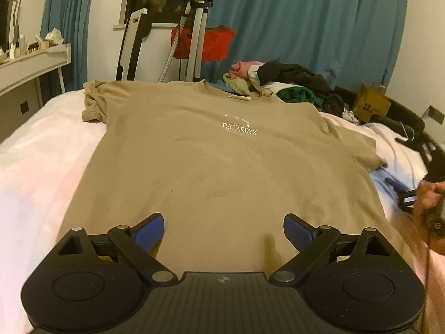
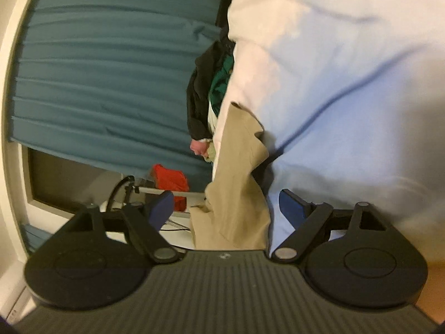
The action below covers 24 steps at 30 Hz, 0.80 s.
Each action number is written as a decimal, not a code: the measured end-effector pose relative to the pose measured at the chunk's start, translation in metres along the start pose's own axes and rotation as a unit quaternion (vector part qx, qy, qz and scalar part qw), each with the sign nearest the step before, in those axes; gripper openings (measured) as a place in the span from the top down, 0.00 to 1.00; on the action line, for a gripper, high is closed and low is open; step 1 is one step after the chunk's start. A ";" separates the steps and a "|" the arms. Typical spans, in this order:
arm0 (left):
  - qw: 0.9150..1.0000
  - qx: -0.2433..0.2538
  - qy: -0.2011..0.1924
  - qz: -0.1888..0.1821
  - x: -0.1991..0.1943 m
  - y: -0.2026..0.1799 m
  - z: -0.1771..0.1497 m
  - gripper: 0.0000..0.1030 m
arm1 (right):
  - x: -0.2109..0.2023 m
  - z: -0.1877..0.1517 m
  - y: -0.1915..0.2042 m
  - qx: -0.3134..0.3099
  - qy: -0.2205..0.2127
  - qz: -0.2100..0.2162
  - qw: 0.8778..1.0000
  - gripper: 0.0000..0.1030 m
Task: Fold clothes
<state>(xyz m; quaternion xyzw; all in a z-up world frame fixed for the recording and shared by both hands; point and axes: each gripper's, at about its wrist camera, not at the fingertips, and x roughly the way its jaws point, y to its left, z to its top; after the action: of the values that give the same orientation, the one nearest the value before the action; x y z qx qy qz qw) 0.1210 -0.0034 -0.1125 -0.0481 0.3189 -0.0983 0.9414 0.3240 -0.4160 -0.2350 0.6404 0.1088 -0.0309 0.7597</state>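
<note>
1. Tan T-shirt (image 1: pixel 217 167) lies flat, print side up, on the white bedsheet (image 1: pixel 41 167), collar at the far end, hem nearest me. Far left sleeve bunched, right sleeve spread out.
2. My left gripper (image 1: pixel 224 229) hovers over the hem, fingers wide, nothing between them.
3. My right gripper (image 2: pixel 226 208) is rolled on its side at the shirt's right edge, fingers wide. Tan cloth sits between them, but the pads don't look pressed on it.
4. My right hand (image 1: pixel 429 197) shows at the left view's right edge.
5. Clothes pile (image 1: pixel 292 83) sits beyond the collar, teal curtain (image 1: pixel 306 27) behind.
6. Risks, my guess: right pads pinch the sheet along with the shirt, dragging the bedding; grabbing only the top layer skews the fold; bunched sleeve gets folded in lumpy.
</note>
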 end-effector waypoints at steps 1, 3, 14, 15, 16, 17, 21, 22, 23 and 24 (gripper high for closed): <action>1.000 -0.005 0.000 -0.002 0.004 0.002 0.002 0.08 | 0.008 0.000 0.000 -0.009 -0.003 -0.001 1.000 0.19; 1.000 -0.018 -0.001 -0.004 0.009 0.005 0.005 0.08 | 0.023 0.001 -0.001 -0.023 -0.012 0.000 1.000 0.19; 0.998 -0.048 -0.036 0.001 0.041 0.020 0.016 0.07 | 0.090 -0.001 0.018 -0.091 -0.051 0.006 0.995 0.23; 0.998 -0.053 -0.034 0.000 0.044 0.022 0.015 0.07 | 0.097 0.001 0.021 -0.092 -0.054 -0.007 0.994 0.31; 0.998 -0.052 -0.030 0.000 0.048 0.022 0.014 0.07 | 0.103 0.004 0.024 -0.094 -0.055 -0.021 0.994 0.36; 0.999 -0.046 -0.025 0.001 0.052 0.022 0.012 0.07 | 0.108 0.006 0.026 -0.098 -0.054 -0.035 0.993 0.47; 1.000 -0.024 -0.018 0.006 0.062 0.019 0.009 0.06 | 0.118 0.010 0.036 -0.117 -0.060 -0.073 0.989 0.88; 0.999 -0.027 -0.019 0.004 0.062 0.021 0.011 0.06 | 0.116 0.009 0.041 -0.127 -0.066 -0.074 0.987 0.88; 0.999 -0.029 -0.021 0.002 0.061 0.022 0.012 0.06 | 0.112 0.008 0.048 -0.140 -0.074 -0.075 0.984 0.90; 0.999 -0.032 -0.022 0.000 0.061 0.024 0.014 0.06 | 0.107 0.006 0.056 -0.155 -0.081 -0.078 0.982 0.90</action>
<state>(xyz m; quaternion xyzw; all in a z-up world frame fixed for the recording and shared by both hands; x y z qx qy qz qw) 0.1800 0.0073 -0.1412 -0.0805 0.3013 -0.0870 0.9461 0.4399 -0.4016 -0.2018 0.5000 0.0995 -0.1246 0.8512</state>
